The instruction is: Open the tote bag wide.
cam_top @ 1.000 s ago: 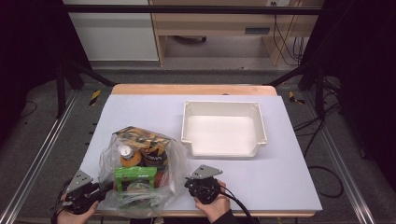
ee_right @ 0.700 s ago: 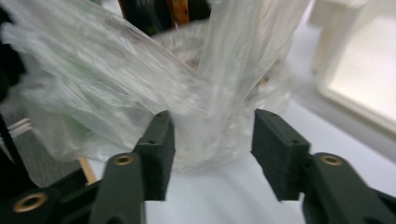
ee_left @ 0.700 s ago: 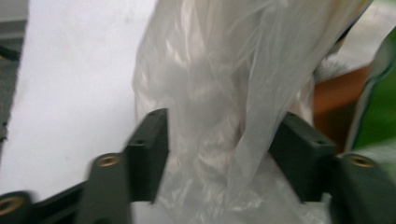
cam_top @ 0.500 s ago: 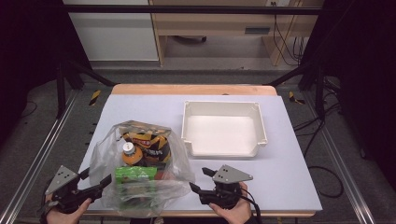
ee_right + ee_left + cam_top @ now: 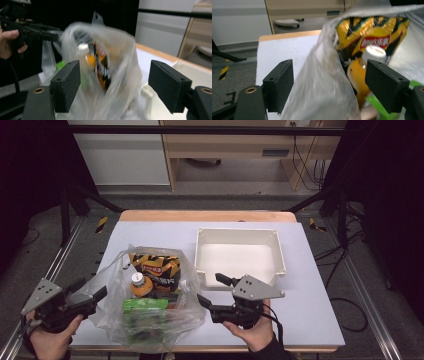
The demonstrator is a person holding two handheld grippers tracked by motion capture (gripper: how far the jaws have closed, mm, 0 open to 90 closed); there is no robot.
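Tools both spread: left tool point(image 5: 95, 296) straddling plastic bag point(image 5: 150, 330) rim, right tool point(image 5: 212, 292) beside. Pinch film only, avoiding orange bottle point(image 5: 140, 285).

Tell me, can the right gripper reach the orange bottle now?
Probably not directly: the right gripper is open beside the plastic bag, whose film covers the orange bottle on that side.

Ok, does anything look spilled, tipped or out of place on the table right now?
Nothing spilled. The clear plastic bag still holds the chip packet, orange bottle and green pack; the white bin sits upright, empty.
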